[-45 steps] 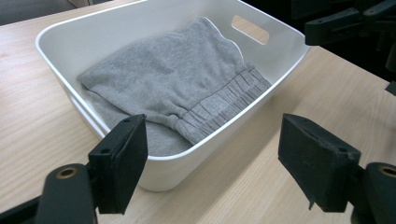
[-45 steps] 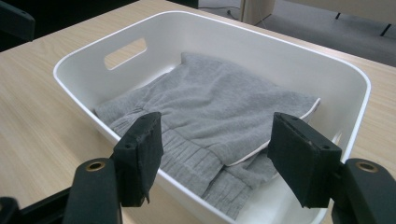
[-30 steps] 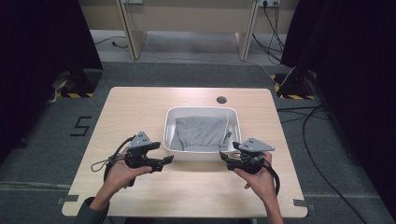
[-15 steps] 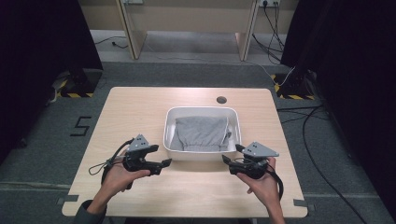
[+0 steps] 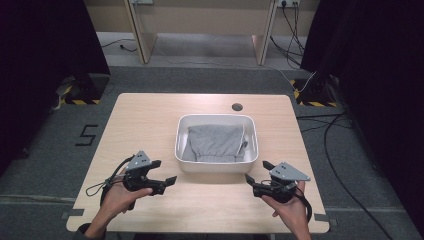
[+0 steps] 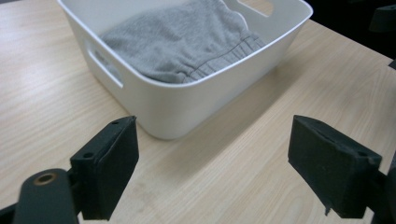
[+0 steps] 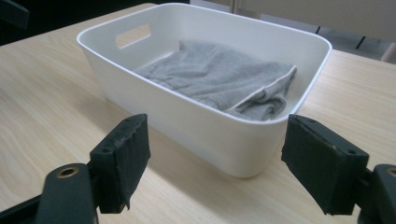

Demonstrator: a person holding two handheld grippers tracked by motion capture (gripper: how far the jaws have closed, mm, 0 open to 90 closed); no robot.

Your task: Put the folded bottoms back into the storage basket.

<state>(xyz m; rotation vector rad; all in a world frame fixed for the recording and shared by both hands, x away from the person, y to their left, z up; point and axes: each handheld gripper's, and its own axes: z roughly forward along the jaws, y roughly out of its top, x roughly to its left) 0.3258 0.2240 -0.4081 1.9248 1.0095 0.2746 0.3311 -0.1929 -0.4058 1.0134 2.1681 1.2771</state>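
A white rectangular plastic tub (image 5: 216,165) sits mid-tabletop on the pale wooden table (image 5: 150,120), nearer the far edge's round cable hole (image 5: 237,106), with a folded grey fabric garment (image 5: 215,142) lying inside it. The left gripper (image 5: 165,171) hangs off the tub's near left corner, jaws having just been opening, spread with nothing between them. The right gripper (image 5: 256,173) mirrors it at the near right corner, jaws likewise just widened, empty, clear of the tub.
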